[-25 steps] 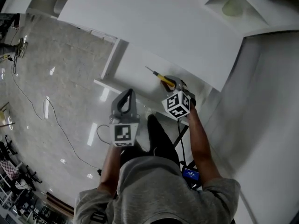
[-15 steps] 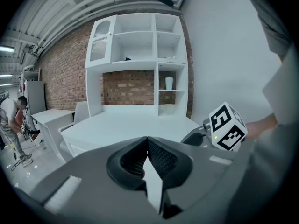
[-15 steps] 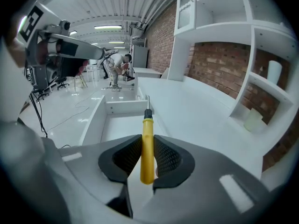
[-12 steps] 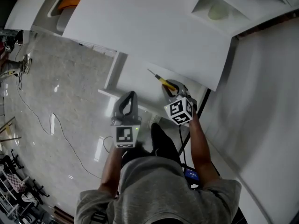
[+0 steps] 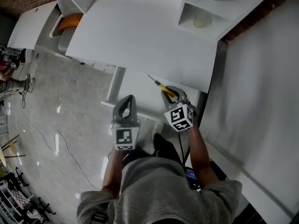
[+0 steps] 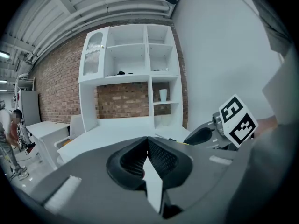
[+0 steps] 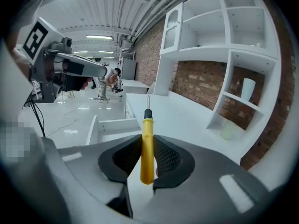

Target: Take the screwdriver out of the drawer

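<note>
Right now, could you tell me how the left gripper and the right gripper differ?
The right gripper is clamped on a yellow-handled screwdriver; the left gripper holds nothing, its jaws together. In the head view, the right gripper's marker cube sits tilted, while the left gripper's marker cube faces the camera squarely. Both are near the open drawer.

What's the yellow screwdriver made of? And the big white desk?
Screwdriver: the handle looks like smooth yellow plastic with a black collar, and the thin grey shaft shines like metal. Desk: flat, even, matte white, so probably painted or laminated board, though the look alone can't settle that.
</note>
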A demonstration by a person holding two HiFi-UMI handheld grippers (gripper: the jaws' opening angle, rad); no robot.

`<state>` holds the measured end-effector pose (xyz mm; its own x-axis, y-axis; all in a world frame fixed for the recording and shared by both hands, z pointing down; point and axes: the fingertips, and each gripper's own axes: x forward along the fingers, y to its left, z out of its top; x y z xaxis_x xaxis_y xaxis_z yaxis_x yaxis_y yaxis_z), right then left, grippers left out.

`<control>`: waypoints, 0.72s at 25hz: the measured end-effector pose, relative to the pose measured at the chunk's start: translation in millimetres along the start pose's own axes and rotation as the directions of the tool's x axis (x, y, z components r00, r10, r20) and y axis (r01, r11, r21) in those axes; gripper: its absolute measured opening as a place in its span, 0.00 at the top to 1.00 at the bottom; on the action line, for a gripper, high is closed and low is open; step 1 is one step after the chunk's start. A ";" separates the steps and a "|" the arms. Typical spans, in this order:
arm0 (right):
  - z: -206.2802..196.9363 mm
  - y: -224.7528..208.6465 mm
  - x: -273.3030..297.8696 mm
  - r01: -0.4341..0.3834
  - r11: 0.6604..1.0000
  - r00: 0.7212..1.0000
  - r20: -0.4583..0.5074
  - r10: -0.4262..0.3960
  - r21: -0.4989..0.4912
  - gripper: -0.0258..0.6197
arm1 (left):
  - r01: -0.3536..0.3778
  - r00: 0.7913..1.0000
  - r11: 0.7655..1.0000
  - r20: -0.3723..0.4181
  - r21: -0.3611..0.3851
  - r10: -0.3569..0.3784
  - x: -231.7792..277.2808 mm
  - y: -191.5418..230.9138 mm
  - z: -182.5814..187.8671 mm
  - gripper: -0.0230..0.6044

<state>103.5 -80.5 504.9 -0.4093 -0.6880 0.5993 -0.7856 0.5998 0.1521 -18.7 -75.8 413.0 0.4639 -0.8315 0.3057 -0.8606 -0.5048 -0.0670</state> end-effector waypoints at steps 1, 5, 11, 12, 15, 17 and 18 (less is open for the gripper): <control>3.2 -1.1 -5.0 0.009 1.000 1.000 0.007 -0.009 0.002 0.83 | 0.003 1.000 1.000 0.008 0.004 -0.003 -0.9 -0.8 4.8 0.94; 17.4 -5.9 -23.0 0.053 0.998 0.998 0.040 -0.053 0.019 0.83 | 0.017 0.999 1.000 0.041 0.020 -0.018 -5.1 -3.2 22.1 0.94; 33.0 -16.4 -54.7 0.133 0.989 0.985 0.102 -0.139 0.069 0.83 | 0.049 0.995 0.998 0.081 0.041 -0.052 -10.4 -13.0 43.0 0.94; 35.8 -18.2 -60.8 0.146 0.986 0.982 0.110 -0.154 0.074 0.83 | 0.053 0.994 0.998 0.090 0.045 -0.057 -11.5 -14.4 47.9 0.94; 46.0 -22.5 -77.5 0.184 0.979 0.970 0.142 -0.195 0.085 0.83 | 0.059 0.991 0.997 0.119 0.054 -0.066 -14.9 -15.8 60.8 0.94; 52.5 -25.5 -87.6 0.212 0.973 0.960 0.165 -0.225 0.095 0.83 | 0.065 0.988 0.996 0.135 0.061 -0.073 -16.7 -16.6 66.6 0.94; 55.9 -26.9 -92.5 0.226 0.969 0.954 0.176 -0.242 0.102 0.83 | 0.068 0.987 0.996 0.142 0.065 -0.077 -17.8 -16.6 69.0 0.94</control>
<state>136.6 -55.8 401.5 -0.2825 -0.8734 0.3968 -0.9008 0.3837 0.2032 1.9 -68.7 343.2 0.5537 -0.8147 0.1724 -0.8116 -0.5743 -0.1071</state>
